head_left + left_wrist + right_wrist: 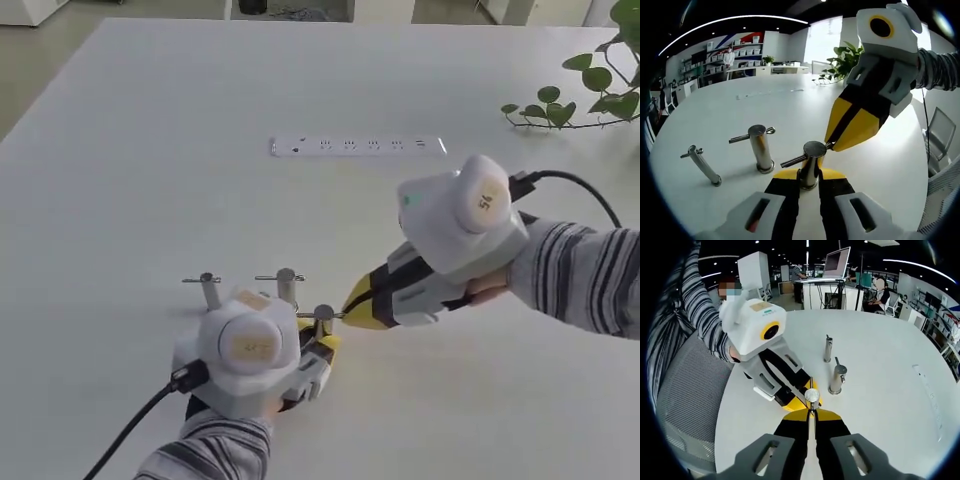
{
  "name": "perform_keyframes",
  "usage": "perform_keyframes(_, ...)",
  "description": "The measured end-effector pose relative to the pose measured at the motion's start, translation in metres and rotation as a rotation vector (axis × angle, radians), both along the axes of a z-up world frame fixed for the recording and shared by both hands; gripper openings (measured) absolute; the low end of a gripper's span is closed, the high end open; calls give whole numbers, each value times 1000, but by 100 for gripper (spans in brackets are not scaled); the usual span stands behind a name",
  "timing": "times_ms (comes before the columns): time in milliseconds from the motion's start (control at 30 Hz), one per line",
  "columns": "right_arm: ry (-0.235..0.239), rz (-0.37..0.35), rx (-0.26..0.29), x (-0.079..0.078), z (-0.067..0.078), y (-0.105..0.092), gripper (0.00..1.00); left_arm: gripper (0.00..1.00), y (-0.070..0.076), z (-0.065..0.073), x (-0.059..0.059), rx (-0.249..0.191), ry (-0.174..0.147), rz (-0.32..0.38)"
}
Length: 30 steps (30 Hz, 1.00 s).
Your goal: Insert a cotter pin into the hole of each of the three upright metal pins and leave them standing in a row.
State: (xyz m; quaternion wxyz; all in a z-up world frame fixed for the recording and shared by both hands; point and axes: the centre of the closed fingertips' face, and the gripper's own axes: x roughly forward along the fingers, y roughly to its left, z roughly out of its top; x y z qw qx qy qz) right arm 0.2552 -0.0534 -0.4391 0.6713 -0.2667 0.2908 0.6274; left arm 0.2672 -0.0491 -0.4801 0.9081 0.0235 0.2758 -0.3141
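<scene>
Left hand-held gripper (322, 342), white table (150, 150), office desks (830, 285) beyond

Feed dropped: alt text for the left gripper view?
The left gripper clamps the nearest metal pin while the right gripper pinches the cotter pin through its hole. Two more metal pins stand to its left, each with a cotter pin through.

Left gripper (322, 340) and right gripper (350, 301) face tip-to-tip, jaws clamped.
</scene>
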Motion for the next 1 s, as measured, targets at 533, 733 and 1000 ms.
perform_keyframes(533,-13,3,-27,0,-2,2,0,12,0,-1,-1,15,3,-2)
perform_keyframes(733,-17,-18,-25,2,-3,0,10,23,6,1,0,32,-6,-12)
perform_keyframes(1000,-4,-58,6,3,2,7,14,32,15,4,-13,61,-1,-43)
